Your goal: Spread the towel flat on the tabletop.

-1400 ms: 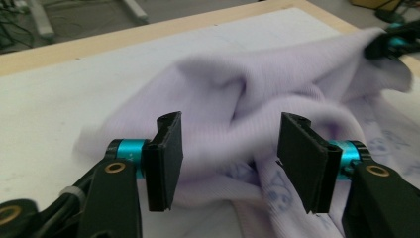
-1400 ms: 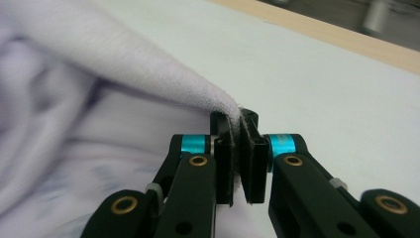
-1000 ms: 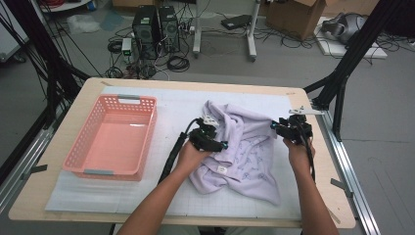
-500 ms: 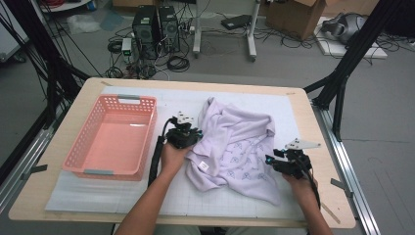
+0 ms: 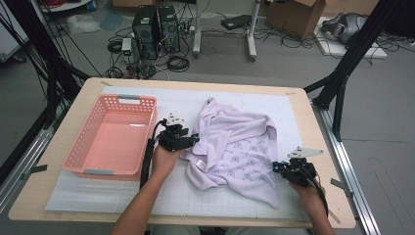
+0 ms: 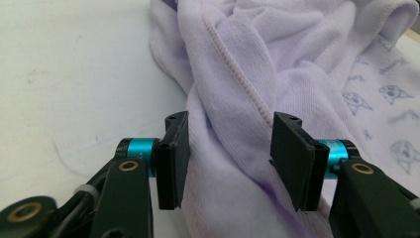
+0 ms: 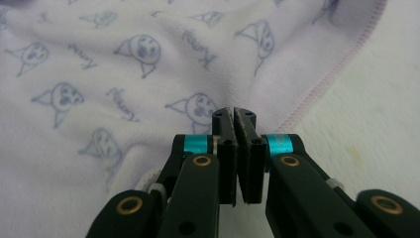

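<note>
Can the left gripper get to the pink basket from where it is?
Probably yes. The left gripper sits at the cloth's left edge, jaws open around a fold, and the basket lies right beside that hand with bare mat between. It would have to pull back off the fold first.

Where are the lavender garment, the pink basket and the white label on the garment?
lavender garment (image 5: 240, 142), high view, middle of the printed fabric
pink basket (image 5: 117, 100), high view, far rim at the handle
white label (image 5: 200, 165), high view, tag near the left hem

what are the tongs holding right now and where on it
Right tongs are shut at the lilac garment's stitched edge; whether they pinch it is unclear. Left tongs stand open around a fold.
</note>
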Action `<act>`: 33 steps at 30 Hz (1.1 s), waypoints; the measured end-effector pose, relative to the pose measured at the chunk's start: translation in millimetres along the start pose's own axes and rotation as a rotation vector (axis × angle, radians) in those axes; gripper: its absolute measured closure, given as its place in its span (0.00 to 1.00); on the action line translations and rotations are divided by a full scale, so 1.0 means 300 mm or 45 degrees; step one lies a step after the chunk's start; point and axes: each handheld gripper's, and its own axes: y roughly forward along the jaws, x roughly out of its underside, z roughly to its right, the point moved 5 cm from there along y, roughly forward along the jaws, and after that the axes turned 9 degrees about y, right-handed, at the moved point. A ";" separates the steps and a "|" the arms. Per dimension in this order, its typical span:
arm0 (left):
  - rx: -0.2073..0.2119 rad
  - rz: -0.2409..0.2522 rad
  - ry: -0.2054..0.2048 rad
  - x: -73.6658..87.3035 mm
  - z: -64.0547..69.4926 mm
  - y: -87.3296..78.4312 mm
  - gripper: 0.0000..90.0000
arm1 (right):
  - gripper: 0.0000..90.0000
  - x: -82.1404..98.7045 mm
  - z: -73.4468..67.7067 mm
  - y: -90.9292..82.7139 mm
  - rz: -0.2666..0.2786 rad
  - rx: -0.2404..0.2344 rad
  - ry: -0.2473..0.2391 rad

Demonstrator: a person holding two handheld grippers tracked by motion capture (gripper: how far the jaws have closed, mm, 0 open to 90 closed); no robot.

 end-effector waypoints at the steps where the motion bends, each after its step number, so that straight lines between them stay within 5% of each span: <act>1: 0.009 0.001 0.000 0.012 0.001 -0.006 0.54 | 0.98 0.008 0.004 -0.013 -0.008 0.013 -0.006; 4: 0.037 0.012 -0.005 0.046 0.004 -0.019 0.53 | 0.85 0.021 0.002 -0.041 -0.015 0.022 0.000; 9: 0.088 0.006 0.016 0.064 0.016 -0.014 0.60 | 0.63 -0.033 -0.027 -0.045 0.112 -0.010 -0.003; 13: 0.098 0.000 0.124 0.057 0.049 -0.006 0.90 | 0.55 -0.110 -0.086 0.009 0.176 -0.095 -0.039; 17: 0.098 0.057 0.086 0.045 0.046 -0.012 0.92 | 0.52 -0.191 -0.161 0.108 0.142 -0.142 -0.125; 22: 0.099 0.066 0.051 0.048 0.033 -0.009 0.92 | 0.54 -0.265 -0.268 0.238 0.077 -0.297 -0.136; 28: 0.087 0.056 0.069 0.051 0.032 -0.005 0.93 | 0.55 -0.281 -0.363 0.347 -0.027 -0.315 -0.240; 33: 0.073 0.034 0.081 0.056 0.028 -0.012 0.92 | 0.90 -0.287 -0.377 0.369 -0.049 -0.305 -0.268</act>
